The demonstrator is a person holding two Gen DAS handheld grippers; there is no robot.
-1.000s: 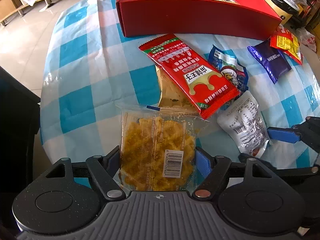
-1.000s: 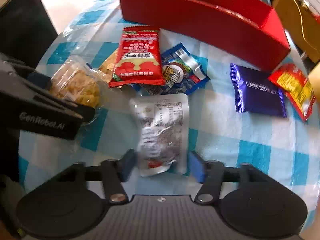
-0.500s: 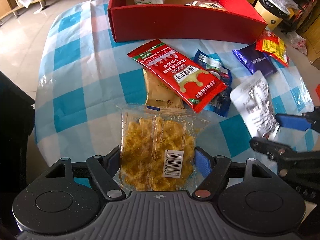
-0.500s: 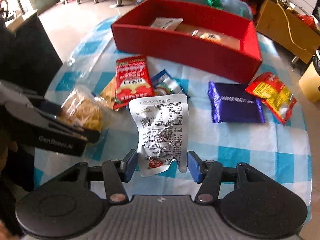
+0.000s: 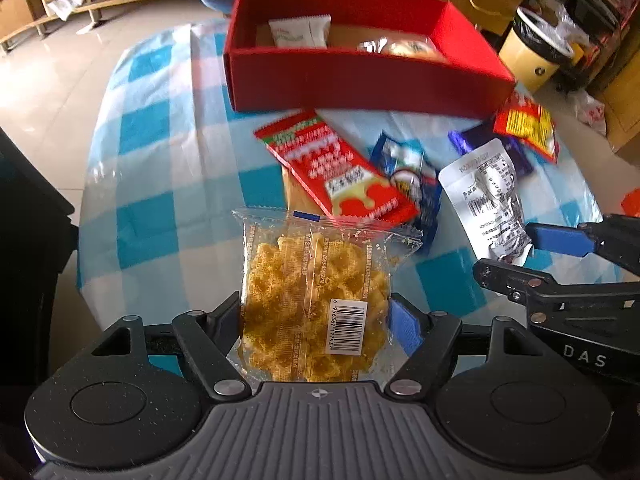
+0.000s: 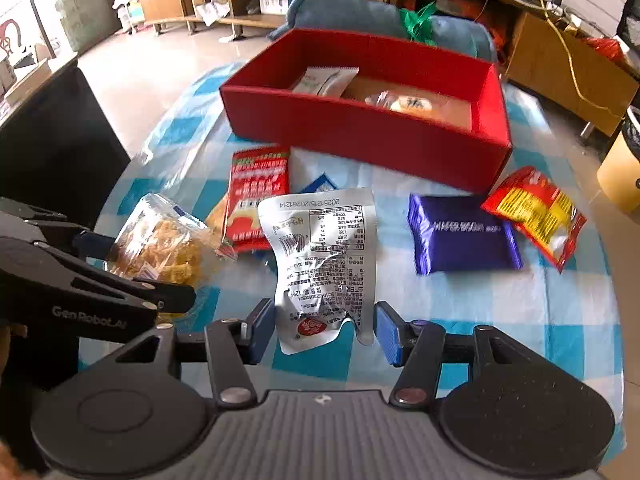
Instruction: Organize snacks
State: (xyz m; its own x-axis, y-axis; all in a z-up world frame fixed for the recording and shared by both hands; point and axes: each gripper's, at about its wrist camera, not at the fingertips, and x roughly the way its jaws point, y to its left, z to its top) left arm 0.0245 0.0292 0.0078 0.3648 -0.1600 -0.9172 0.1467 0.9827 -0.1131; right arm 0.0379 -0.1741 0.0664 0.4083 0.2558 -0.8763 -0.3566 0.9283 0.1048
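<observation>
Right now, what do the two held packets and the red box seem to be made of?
The clear packet in the left gripper looks like thin transparent plastic film: the yellow snack shows through. The silver pouch in the right gripper looks like metallised foil laminate, crinkled and mirror-bright. The red box seems matte paperboard, with flat stiff walls and sharp folded corners.

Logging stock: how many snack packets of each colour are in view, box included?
Red packets: 2
Clear packets: 2
Blue packet: 1
Purple packet: 1
Tan packet: 1
Silver pouch: 1
White packet: 1
Total: 9
</observation>
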